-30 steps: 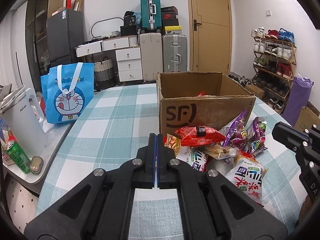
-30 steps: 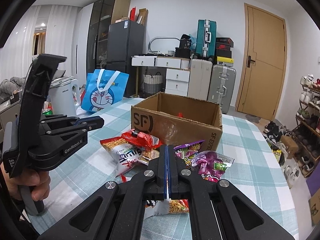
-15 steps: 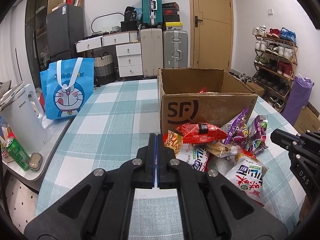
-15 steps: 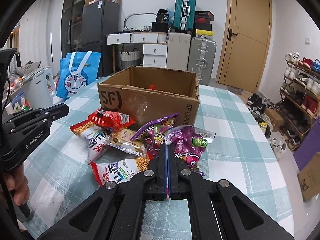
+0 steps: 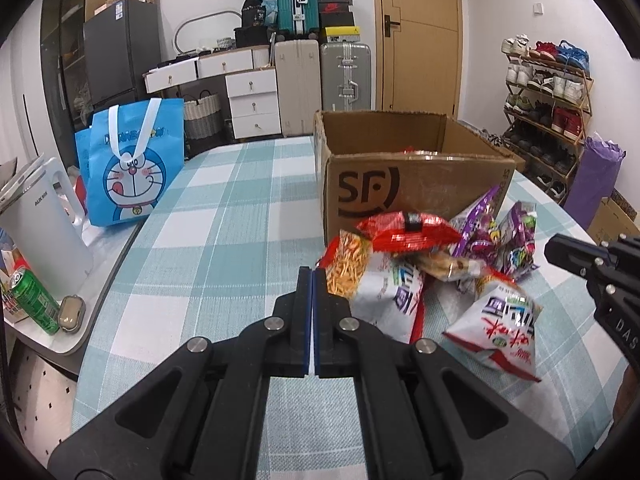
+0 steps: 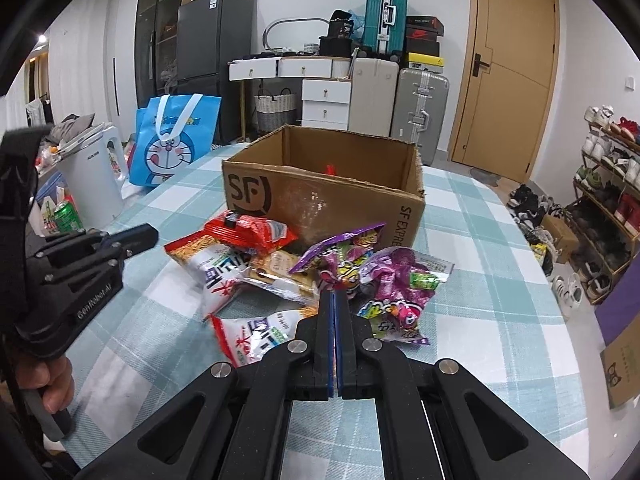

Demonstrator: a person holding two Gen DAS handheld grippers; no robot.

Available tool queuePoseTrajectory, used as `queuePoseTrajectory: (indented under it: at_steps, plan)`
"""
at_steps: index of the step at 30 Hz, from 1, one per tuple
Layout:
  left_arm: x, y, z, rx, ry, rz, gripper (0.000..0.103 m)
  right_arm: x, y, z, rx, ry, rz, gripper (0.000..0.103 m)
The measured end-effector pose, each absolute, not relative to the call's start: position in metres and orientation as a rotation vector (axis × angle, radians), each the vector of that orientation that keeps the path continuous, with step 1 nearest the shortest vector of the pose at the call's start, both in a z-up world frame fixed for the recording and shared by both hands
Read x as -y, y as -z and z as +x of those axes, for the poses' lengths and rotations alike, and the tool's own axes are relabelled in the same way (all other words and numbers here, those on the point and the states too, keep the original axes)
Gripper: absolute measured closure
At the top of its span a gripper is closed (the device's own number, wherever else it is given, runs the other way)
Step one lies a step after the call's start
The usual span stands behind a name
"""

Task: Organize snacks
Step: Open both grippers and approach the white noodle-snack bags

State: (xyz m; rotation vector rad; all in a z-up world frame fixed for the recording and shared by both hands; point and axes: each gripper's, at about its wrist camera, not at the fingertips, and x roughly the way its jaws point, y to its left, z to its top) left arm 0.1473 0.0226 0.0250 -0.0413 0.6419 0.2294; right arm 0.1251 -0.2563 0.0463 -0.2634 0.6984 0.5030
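Observation:
A pile of snack packets lies on the checked tablecloth in front of an open SF cardboard box [image 5: 416, 188] [image 6: 320, 196]. The pile holds a red packet [image 5: 408, 232] [image 6: 248, 232], white noodle packets [image 5: 496, 316] [image 6: 256, 332] and purple candy bags [image 5: 516, 240] [image 6: 400, 280]. My left gripper [image 5: 311, 276] is shut and empty, just left of the pile; it also shows in the right wrist view [image 6: 140, 236]. My right gripper [image 6: 333, 300] is shut and empty, over the pile's near edge; it also shows in the left wrist view [image 5: 560, 250].
A blue Doraemon bag [image 5: 132, 164], a white kettle [image 5: 36, 232] and a green can [image 5: 34, 300] stand at the left on a side counter. Suitcases, drawers and a fridge line the back wall. A shoe rack [image 5: 548, 120] stands at the right.
Both grippers have moved forward toward the snack pile and the box. The right gripper has swung from the left of the pile to its near side. Both stay shut.

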Motion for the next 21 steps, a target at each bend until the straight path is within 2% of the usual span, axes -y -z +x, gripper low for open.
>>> queuePoseTrajectory:
  at_steps: [3,4,5,6,8,9,10,11,12,14,16,21]
  plan:
    - [-0.023,-0.021,0.145,-0.663,-0.213,-0.040,0.103,0.252,-0.045,0.123,-0.708,-0.511,-0.276,0.099]
    - [-0.023,-0.020,0.144,-0.664,-0.208,-0.038,0.103,0.251,-0.045,0.121,-0.709,-0.512,-0.281,0.091]
    - [-0.023,-0.020,0.143,-0.665,-0.205,-0.035,0.103,0.250,-0.045,0.120,-0.707,-0.515,-0.283,0.077]
    - [-0.022,-0.020,0.144,-0.668,-0.202,-0.031,0.103,0.249,-0.045,0.119,-0.704,-0.522,-0.283,0.069]
    - [-0.020,-0.020,0.145,-0.678,-0.199,-0.021,0.100,0.248,-0.047,0.117,-0.697,-0.528,-0.286,0.043]
    - [-0.020,-0.020,0.145,-0.683,-0.201,-0.017,0.083,0.248,-0.048,0.116,-0.693,-0.527,-0.290,0.033]
    - [-0.020,-0.019,0.146,-0.690,-0.206,-0.018,0.069,0.248,-0.048,0.115,-0.689,-0.525,-0.293,0.017]
    - [-0.021,-0.018,0.146,-0.687,-0.208,-0.027,0.041,0.249,-0.048,0.114,-0.687,-0.528,-0.293,0.013]
    - [-0.022,-0.019,0.146,-0.679,-0.209,-0.036,0.021,0.249,-0.049,0.115,-0.689,-0.530,-0.296,0.013]
    - [-0.026,-0.021,0.144,-0.661,-0.209,-0.058,0.012,0.248,-0.047,0.116,-0.701,-0.527,-0.307,0.001]
    - [-0.027,-0.019,0.147,-0.683,-0.212,-0.058,0.000,0.247,-0.045,0.115,-0.709,-0.536,-0.315,0.001]
    - [-0.030,-0.013,0.152,-0.708,-0.211,-0.049,0.001,0.243,-0.040,0.115,-0.725,-0.551,-0.330,0.001]
